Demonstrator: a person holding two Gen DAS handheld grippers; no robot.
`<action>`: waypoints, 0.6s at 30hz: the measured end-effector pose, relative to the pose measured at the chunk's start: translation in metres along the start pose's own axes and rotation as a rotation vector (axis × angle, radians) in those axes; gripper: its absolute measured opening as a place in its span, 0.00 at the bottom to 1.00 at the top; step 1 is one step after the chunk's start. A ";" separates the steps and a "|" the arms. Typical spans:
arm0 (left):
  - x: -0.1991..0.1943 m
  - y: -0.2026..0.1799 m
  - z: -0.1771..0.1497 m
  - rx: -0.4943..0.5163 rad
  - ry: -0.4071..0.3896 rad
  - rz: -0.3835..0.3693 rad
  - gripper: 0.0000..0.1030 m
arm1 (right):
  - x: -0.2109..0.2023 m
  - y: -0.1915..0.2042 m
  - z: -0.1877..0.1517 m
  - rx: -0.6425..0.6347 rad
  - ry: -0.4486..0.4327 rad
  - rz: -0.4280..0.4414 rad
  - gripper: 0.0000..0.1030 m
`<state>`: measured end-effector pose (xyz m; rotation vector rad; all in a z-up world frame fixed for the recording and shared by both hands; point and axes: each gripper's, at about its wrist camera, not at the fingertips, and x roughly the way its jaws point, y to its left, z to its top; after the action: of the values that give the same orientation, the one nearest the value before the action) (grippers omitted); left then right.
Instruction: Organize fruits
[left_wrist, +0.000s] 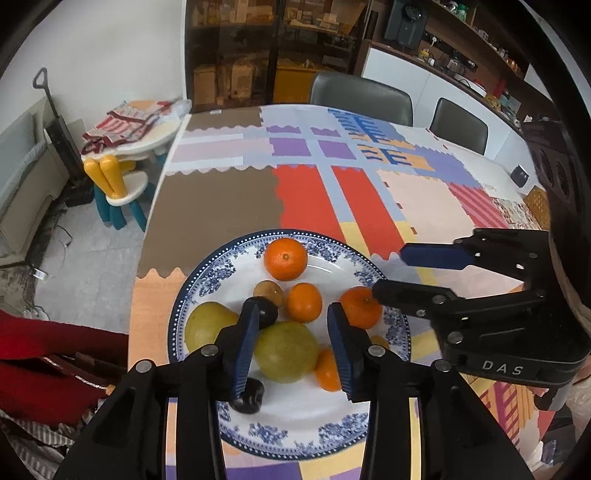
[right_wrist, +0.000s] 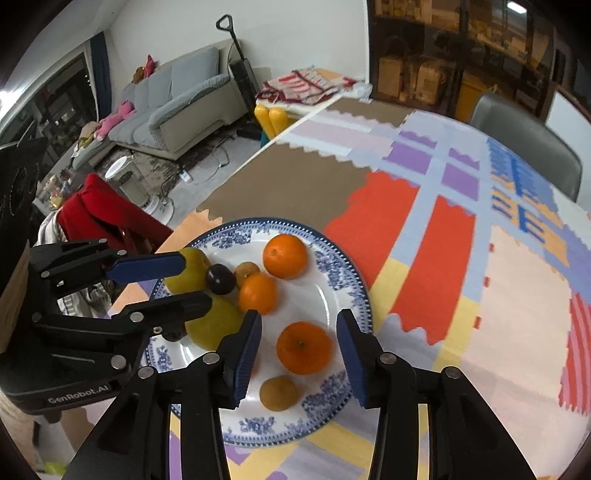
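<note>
A blue-patterned white plate (left_wrist: 325, 432) (right_wrist: 332, 280) holds several fruits: three oranges, two green pears, dark plums and brown kiwis. My left gripper (left_wrist: 291, 343) is open above a green pear (left_wrist: 286, 350), its fingers on either side of it, not touching. It also shows in the right wrist view (right_wrist: 177, 284). My right gripper (right_wrist: 299, 354) is open above an orange (right_wrist: 303, 347). It shows at the right in the left wrist view (left_wrist: 388, 271), its lower finger over that same orange (left_wrist: 360, 306). A plum (left_wrist: 249, 398) lies behind the left finger.
The plate sits near the table's front left corner on a patchwork cloth (left_wrist: 369, 192). Grey chairs (left_wrist: 360, 96) stand at the far side. A red garment (left_wrist: 40, 362) hangs on a chair to the left. A child's table and stool (left_wrist: 125, 177) stand beyond the table edge.
</note>
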<state>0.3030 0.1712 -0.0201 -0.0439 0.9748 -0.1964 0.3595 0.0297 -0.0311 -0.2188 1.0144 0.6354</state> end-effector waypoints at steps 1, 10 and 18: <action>-0.005 -0.004 -0.002 0.003 -0.008 0.018 0.38 | -0.006 0.001 -0.003 -0.006 -0.014 -0.015 0.42; -0.052 -0.041 -0.019 0.033 -0.098 0.081 0.44 | -0.072 0.001 -0.036 0.004 -0.154 -0.112 0.50; -0.098 -0.088 -0.043 0.090 -0.217 0.153 0.52 | -0.129 0.000 -0.083 0.057 -0.239 -0.161 0.53</action>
<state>0.2013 0.1053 0.0467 0.0901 0.7489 -0.0926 0.2522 -0.0585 0.0340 -0.1682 0.7754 0.4729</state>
